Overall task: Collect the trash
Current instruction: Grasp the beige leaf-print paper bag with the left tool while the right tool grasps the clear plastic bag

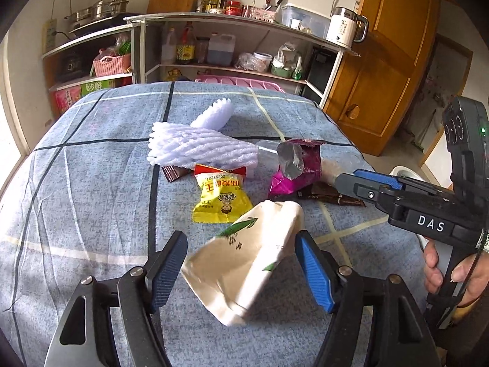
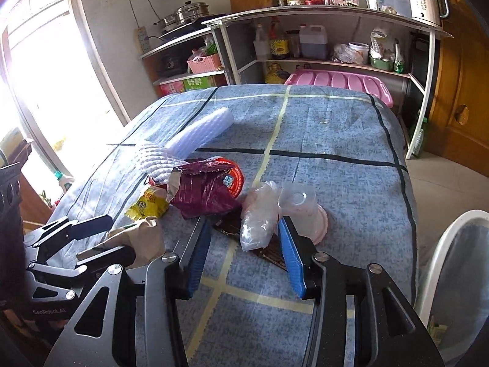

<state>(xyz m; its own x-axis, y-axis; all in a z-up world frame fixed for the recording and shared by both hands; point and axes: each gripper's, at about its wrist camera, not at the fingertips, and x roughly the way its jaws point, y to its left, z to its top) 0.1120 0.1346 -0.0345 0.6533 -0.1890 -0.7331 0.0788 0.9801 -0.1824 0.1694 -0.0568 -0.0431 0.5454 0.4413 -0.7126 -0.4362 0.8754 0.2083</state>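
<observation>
Left wrist: paper cup (image 1: 244, 257) between spread left gripper (image 1: 241, 272) fingers.

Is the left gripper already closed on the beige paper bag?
No, the left gripper is open: its blue pads stand apart on both sides of the beige paper bag with visible gaps.

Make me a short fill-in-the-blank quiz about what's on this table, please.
1. The left tool has its fingers either side of a crumpled ____ bag.
2. The snack packet beyond that bag is mostly ____.
3. The white foam netting lies on a checked ____ tablecloth.
4. The right tool points at a clear plastic ____ lying on its side.

Answers: paper; yellow; blue; cup
</observation>
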